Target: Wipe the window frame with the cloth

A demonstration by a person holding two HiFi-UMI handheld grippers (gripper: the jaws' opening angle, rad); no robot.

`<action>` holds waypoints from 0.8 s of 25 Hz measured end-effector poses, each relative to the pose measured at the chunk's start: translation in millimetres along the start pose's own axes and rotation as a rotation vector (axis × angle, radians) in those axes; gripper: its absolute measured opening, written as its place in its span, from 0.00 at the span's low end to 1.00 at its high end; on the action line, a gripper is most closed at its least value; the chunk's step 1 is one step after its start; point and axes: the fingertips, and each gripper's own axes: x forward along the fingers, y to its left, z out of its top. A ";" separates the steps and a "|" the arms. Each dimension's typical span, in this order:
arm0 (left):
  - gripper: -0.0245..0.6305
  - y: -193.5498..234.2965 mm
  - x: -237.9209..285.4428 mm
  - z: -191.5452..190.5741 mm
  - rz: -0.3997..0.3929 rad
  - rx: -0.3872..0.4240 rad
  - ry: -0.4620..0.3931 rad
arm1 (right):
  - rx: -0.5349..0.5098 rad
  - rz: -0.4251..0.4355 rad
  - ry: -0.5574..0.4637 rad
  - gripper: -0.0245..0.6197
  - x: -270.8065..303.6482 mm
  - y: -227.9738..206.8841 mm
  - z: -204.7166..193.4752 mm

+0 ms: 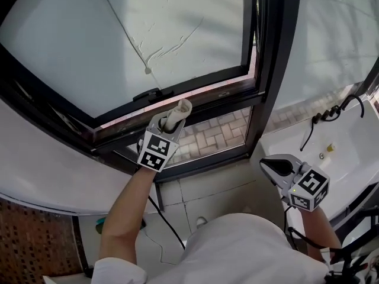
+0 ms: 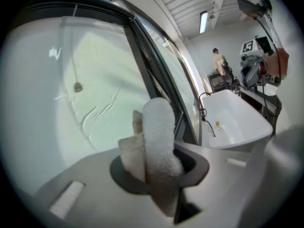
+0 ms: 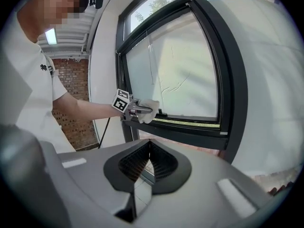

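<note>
- Here, the left gripper, at the centre of the head view, has its jaws pinched on the cloth. The grip is low on the roll, probably so that a soft end sticks out past the jaws and only fabric meets the metal.
- The cloth is a pale, folded roll. Its free end lies against the lower rail of the window frame, just above centre, and appears to touch it. That suits a stroke along the rail.
- In the left gripper view the roll fills the lower middle and stands up out of the jaws.
- The right gripper, at lower right, has its jaws pressed together on nothing. It hangs well apart from the frame, likely kept out of the working arm's way.
- The white sink takes up the right edge, beside the window, with a black tap at its back rim.
- Count: one cloth; two grippers, one loaded and one empty; one dark window frame with an opened sash; one sink; one tap.
- One person stands far off at upper right of the left gripper view.
</note>
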 end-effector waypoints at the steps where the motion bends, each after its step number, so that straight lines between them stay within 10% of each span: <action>1: 0.20 -9.5 13.8 11.9 -0.015 0.018 -0.002 | 0.001 -0.005 -0.001 0.05 -6.8 -5.6 -1.5; 10: 0.20 -70.8 151.2 81.2 -0.101 0.166 0.064 | 0.015 -0.089 0.004 0.05 -77.1 -66.2 -16.0; 20: 0.20 -104.3 239.2 70.6 -0.133 0.321 0.296 | 0.074 -0.157 -0.013 0.05 -127.8 -110.4 -41.7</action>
